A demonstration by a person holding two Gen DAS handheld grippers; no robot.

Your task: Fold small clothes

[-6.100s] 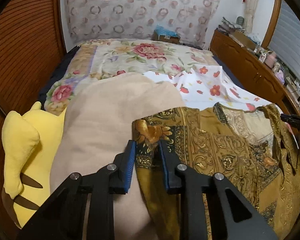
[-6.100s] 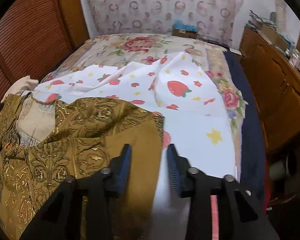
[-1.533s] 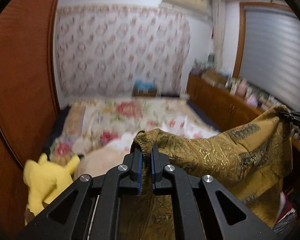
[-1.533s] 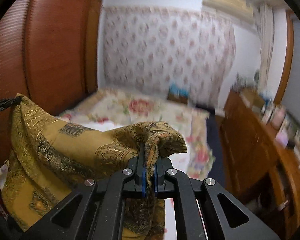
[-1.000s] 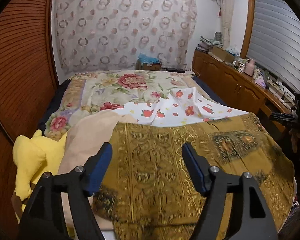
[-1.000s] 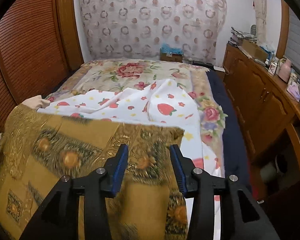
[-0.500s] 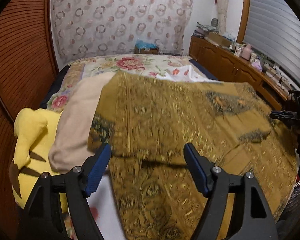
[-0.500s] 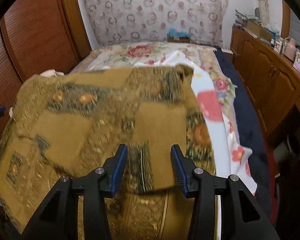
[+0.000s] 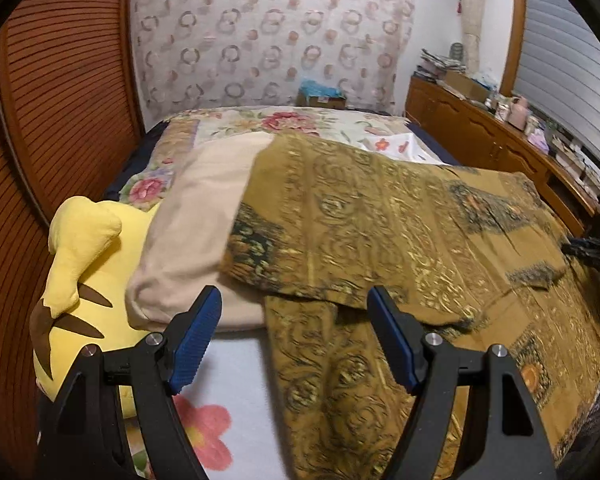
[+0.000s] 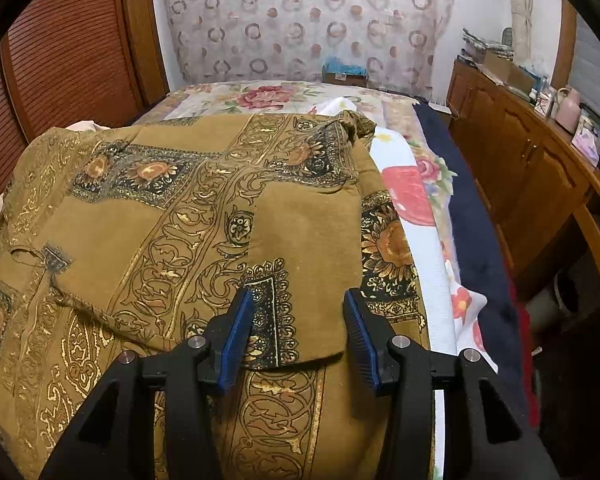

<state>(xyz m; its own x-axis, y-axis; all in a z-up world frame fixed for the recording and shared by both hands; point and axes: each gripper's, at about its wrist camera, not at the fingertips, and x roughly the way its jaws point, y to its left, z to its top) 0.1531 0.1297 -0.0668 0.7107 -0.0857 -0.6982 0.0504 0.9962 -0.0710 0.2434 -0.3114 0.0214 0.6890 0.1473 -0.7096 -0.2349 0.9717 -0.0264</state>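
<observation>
A mustard-gold patterned garment [image 9: 380, 232] lies on the bed, its far half folded forward over the near half. The fold's loose edge runs across the middle of the left wrist view. My left gripper [image 9: 294, 334] is open and empty, hovering over the garment's left near edge. In the right wrist view the same garment [image 10: 172, 216] fills the left and centre. My right gripper [image 10: 298, 328] is open and empty, just above the folded flap's near edge.
A yellow plush toy [image 9: 80, 264] and a beige cloth [image 9: 196, 232] lie left of the garment. A white fruit-print sheet [image 10: 420, 240] covers the floral bedspread [image 9: 292, 124]. A wooden dresser [image 10: 540, 168] runs along the right side. A slatted wooden wall [image 9: 60, 100] stands at the left.
Both grippers lifted the garment by its corners, carried it forward and let go. They now stand open, drawn back toward the near edge, and the folded layer has settled on the lower one.
</observation>
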